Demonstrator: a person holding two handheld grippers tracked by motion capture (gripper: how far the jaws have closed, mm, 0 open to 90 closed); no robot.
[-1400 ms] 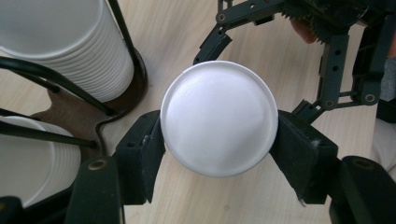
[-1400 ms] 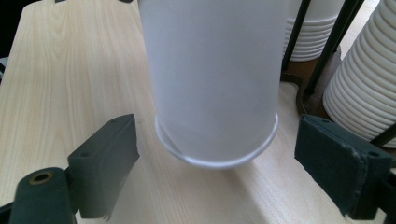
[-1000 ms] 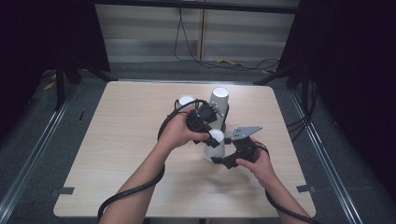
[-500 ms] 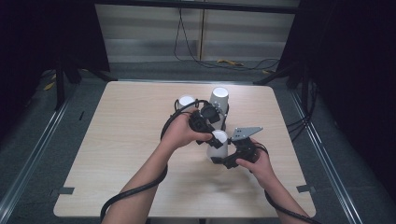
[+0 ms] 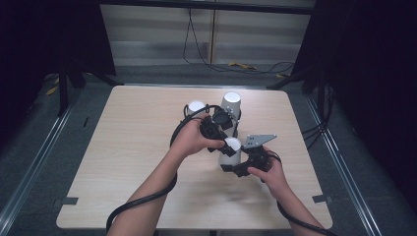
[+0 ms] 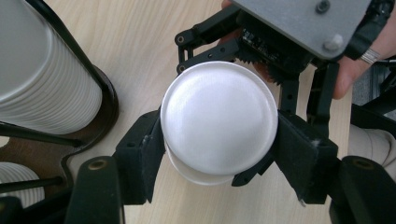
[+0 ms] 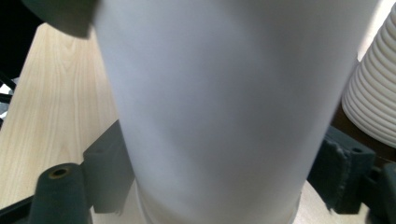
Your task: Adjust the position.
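Observation:
Upside-down white paper cups stand nested at the table's middle, and both grippers hold them. In the left gripper view the top cup's round base sits between my left gripper's black pads, which press its sides; a second cup's rim peeks out below. My left gripper reaches in from the left. My right gripper grips lower down, its grey plate beyond the cup. In the right gripper view the cup wall stands between the right gripper's pads.
A black wire cup rack stands just behind the hands, with a tall stack of white cups and a shorter one. The stack's ribbed side is close on the left. Cables trail off the wooden table towards the front edge.

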